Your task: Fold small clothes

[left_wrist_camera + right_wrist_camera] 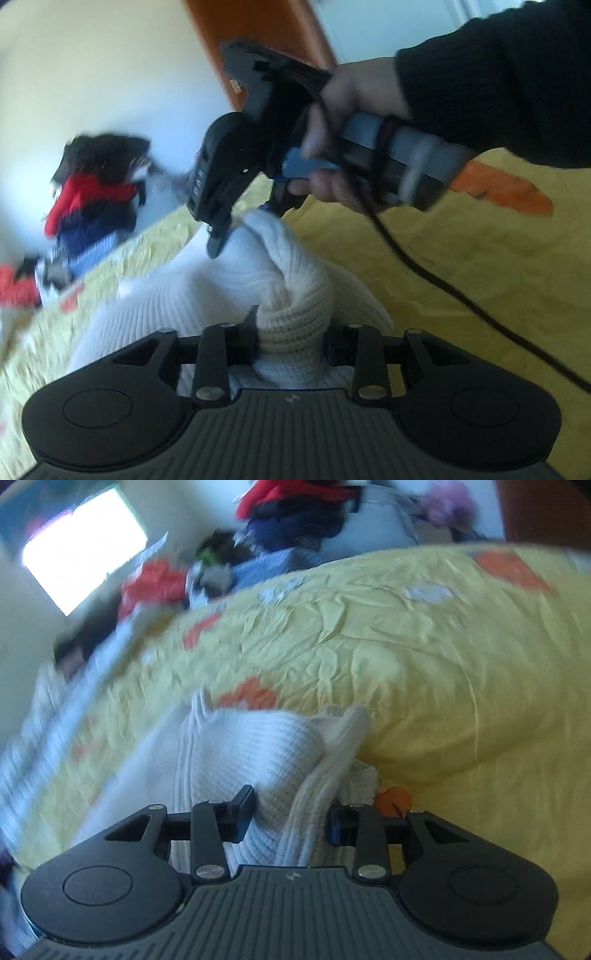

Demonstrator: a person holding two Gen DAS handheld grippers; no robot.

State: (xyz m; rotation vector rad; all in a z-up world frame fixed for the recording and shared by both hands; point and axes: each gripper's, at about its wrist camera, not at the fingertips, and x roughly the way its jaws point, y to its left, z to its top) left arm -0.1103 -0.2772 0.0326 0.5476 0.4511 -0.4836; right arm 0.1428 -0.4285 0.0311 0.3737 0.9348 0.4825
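Note:
A white knitted garment (236, 288) lies bunched on the yellow bedspread (461, 266). My left gripper (291, 332) is shut on a thick twisted fold of it. In the left wrist view my right gripper (225, 232), held by a hand in a black sleeve, pinches another edge of the same garment just beyond. In the right wrist view the right gripper (291, 812) is shut on the white knitted garment (266, 753), lifted a little off the bedspread (424, 657).
A pile of red, navy and blue clothes (88, 192) lies at the far edge of the bed, also in the right wrist view (295, 513). A black cable (443, 288) hangs from the right gripper. A bright window (85, 550) is at left.

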